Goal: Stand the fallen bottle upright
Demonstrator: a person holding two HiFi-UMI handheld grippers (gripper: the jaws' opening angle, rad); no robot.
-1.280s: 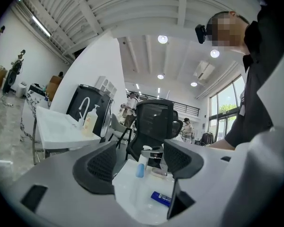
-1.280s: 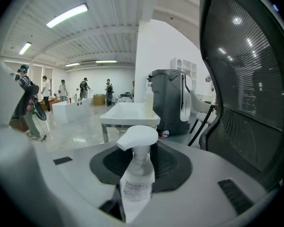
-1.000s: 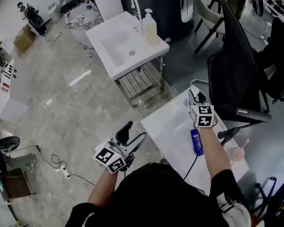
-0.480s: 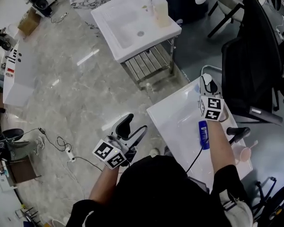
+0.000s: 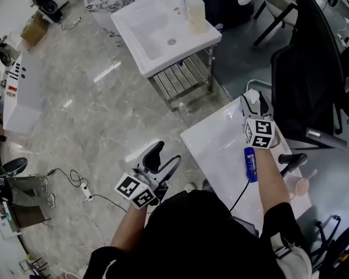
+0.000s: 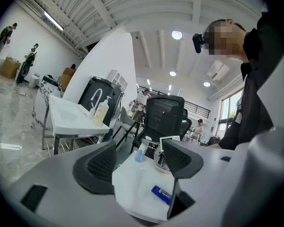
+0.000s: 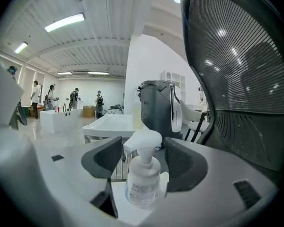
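Observation:
A clear pump bottle point(image 7: 143, 183) with a white pump head stands upright near the far corner of the white table point(image 5: 218, 150). My right gripper point(image 5: 255, 102) is round it. Its jaws are opening, the bottle point(image 5: 253, 96) stands between them, and a gap shows on each side in the right gripper view. A blue bottle point(image 5: 250, 163) lies flat on the table under my right forearm, also visible in the left gripper view as the blue bottle point(image 6: 162, 194). My left gripper point(image 5: 163, 158) hangs open and empty over the floor, left of the table.
A white sink stand point(image 5: 163, 31) with a tap and a soap bottle is beyond the table. A black office chair point(image 5: 305, 80) stands close on the right. A pink cup point(image 5: 295, 188) sits at the table's right edge. Cables point(image 5: 75, 185) trail on the floor at left.
The right gripper's jaws have spread apart from the pump bottle, which stays upright on the table. The left gripper has hardly moved.

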